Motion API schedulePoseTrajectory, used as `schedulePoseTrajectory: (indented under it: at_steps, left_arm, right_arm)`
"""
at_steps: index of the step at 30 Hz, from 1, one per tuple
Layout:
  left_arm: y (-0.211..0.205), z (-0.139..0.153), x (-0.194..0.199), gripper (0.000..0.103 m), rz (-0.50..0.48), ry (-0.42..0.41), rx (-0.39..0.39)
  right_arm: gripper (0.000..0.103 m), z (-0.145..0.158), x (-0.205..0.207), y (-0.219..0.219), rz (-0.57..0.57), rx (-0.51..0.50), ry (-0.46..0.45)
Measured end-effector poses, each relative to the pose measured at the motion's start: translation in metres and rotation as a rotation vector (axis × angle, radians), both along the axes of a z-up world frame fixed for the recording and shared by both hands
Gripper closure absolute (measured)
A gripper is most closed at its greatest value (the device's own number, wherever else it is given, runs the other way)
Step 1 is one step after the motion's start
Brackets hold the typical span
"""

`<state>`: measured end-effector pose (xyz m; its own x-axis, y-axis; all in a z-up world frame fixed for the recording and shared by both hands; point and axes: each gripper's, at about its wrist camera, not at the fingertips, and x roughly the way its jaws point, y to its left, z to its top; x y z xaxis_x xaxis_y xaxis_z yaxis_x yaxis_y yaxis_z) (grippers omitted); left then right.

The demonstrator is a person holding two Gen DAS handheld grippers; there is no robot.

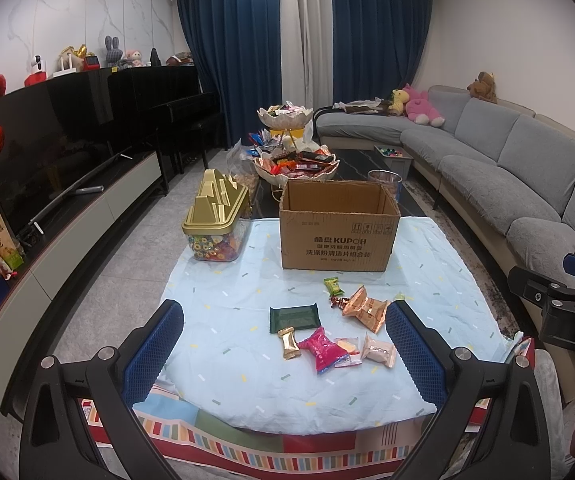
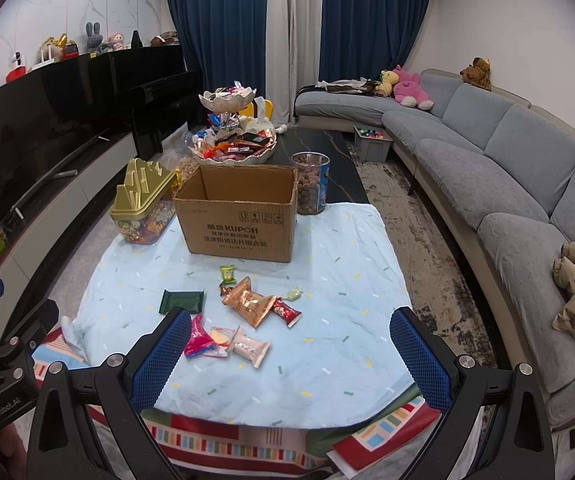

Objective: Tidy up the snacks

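Several wrapped snacks lie scattered on a light blue cloth (image 1: 247, 280): a dark green packet (image 1: 294, 317), a copper foil bag (image 1: 364, 307), a pink packet (image 1: 321, 349), a gold bar (image 1: 289, 343), a pale pouch (image 1: 379, 352). Behind them stands an open cardboard box (image 1: 337, 226). My left gripper (image 1: 283, 354) hovers open above the near snacks, holding nothing. In the right wrist view the copper bag (image 2: 249, 302), a red packet (image 2: 287, 312), the green packet (image 2: 181, 302) and the box (image 2: 239, 212) show. My right gripper (image 2: 291, 360) is open and holds nothing.
A clear tub with a gold lid (image 1: 217, 218) stands left of the box; a jar of brown balls (image 2: 311, 182) stands right behind it. Tiered bowls of sweets (image 1: 295, 164) sit further back. A grey sofa (image 2: 507, 168) runs along the right, a TV cabinet (image 1: 67, 208) along the left.
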<state>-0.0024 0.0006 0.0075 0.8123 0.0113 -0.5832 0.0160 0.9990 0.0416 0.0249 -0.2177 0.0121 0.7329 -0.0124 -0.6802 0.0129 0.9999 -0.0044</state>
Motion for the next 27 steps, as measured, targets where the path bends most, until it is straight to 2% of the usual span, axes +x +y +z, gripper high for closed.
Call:
schedulePoseTrajectory:
  at_steps: [4,11,27]
  left_arm:
    - [-0.001,-0.001,0.001,0.0,-0.001,0.004,-0.001]
    - [-0.004,-0.009,0.005,0.0,-0.003,0.026,-0.002]
    - [-0.005,-0.057,0.042,0.002,0.001,0.089,0.019]
  right_arm:
    - [0.002,0.003,0.003,0.002,0.0,0.002,0.006]
    - [0.002,-0.014,0.009,0.001,0.006,0.0,0.018]
    - [0.002,-0.044,0.034,0.014,0.059,-0.055,0.042]
